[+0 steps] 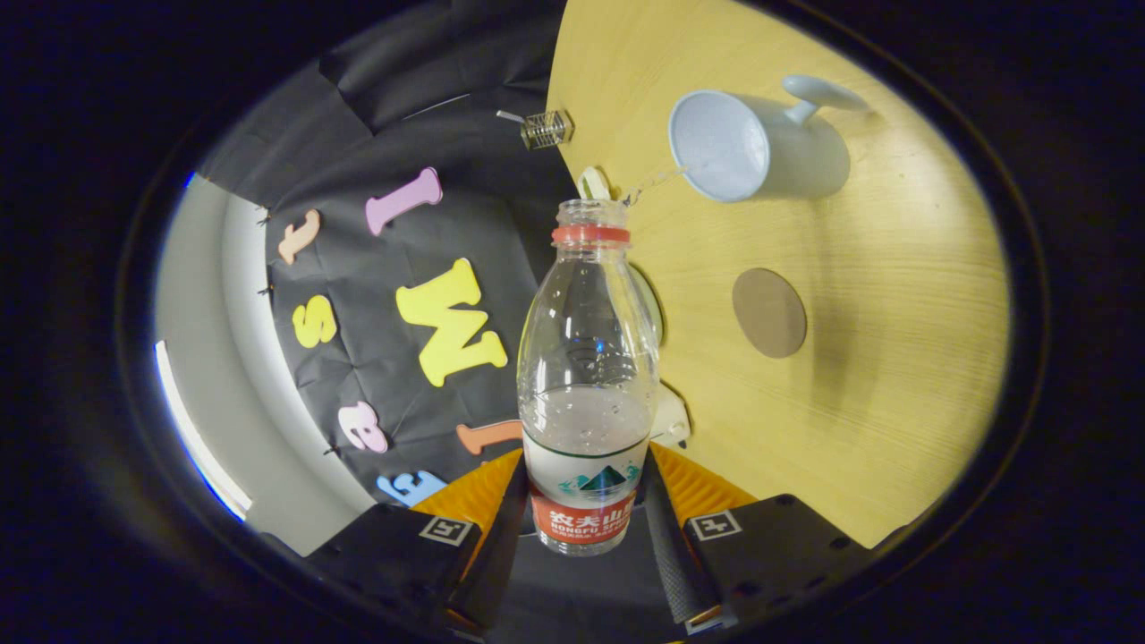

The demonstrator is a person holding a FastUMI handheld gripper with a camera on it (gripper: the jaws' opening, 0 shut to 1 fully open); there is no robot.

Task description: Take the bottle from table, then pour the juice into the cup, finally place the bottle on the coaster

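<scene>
We see the gripper (580,528) clamped on the bottle (586,376), one finger pressing each side of its labelled lower part. The bottle sits between the fingers and runs forward from them, neck pointing away from us. It is clear plastic, cap off, with a red ring (589,234) under the open mouth. Clear liquid fills the part nearest the fingers, its surface lying just above the label; the rest of the body is empty apart from droplets on the inside wall.

The whole scene is rolled: the table (877,376) stands as a light wooden surface beside and beyond the bottle, its edge running past the bottle's neck. On it, beyond the bottle's mouth and off to one side, is the cup (720,148), pale blue with a handle (818,92) on its far side; we look into its open mouth. A thin thread of liquid (657,182) stretches from the bottle's mouth to the cup's near rim. We cannot tell how much liquid is in the cup.

The coaster (769,313), a round brown disc, lies flat on the table, bare, between the cup and the fingers and well apart from the bottle.

A small wire cage (546,130) sits at the table's far edge. Pale objects (666,416) lie behind the bottle; we cannot make them out.
</scene>
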